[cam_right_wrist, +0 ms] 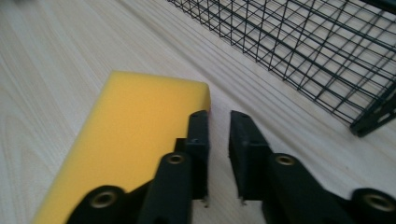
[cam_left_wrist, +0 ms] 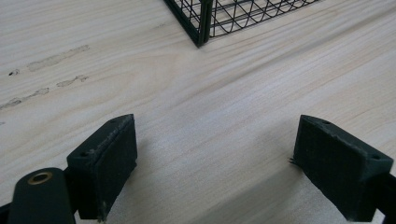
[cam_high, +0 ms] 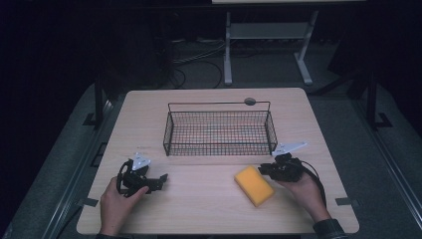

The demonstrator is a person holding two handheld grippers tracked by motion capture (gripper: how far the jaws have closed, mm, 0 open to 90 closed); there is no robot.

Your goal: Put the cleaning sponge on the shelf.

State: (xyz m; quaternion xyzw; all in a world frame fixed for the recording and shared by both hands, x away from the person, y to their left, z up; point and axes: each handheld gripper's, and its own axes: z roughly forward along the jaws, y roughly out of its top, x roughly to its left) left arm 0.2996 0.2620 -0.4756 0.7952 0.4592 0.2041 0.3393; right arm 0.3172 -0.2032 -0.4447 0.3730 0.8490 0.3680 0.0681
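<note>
A yellow sponge (cam_high: 254, 185) (cam_right_wrist: 135, 135) lies flat on the wooden table (cam_high: 199, 214), in front of a black wire basket (cam_high: 219, 134) (cam_right_wrist: 303, 51). My right gripper (cam_high: 263, 171) (cam_right_wrist: 219, 116) rests low at the sponge's right end, beside it. Its jaws stand a narrow gap apart with nothing between them, the left one close against the sponge's corner. At the table's left my left gripper (cam_high: 157, 182) (cam_left_wrist: 217, 123) is held wide open over bare wood, pointing toward the basket's near left corner (cam_left_wrist: 203, 28).
The basket looks empty and sits mid-table, a little back from both grippers. A small grey round disc (cam_high: 250, 101) is at the table's far edge. Bare wood lies between the two hands. A white stand (cam_high: 268, 35) is on the floor beyond the table.
</note>
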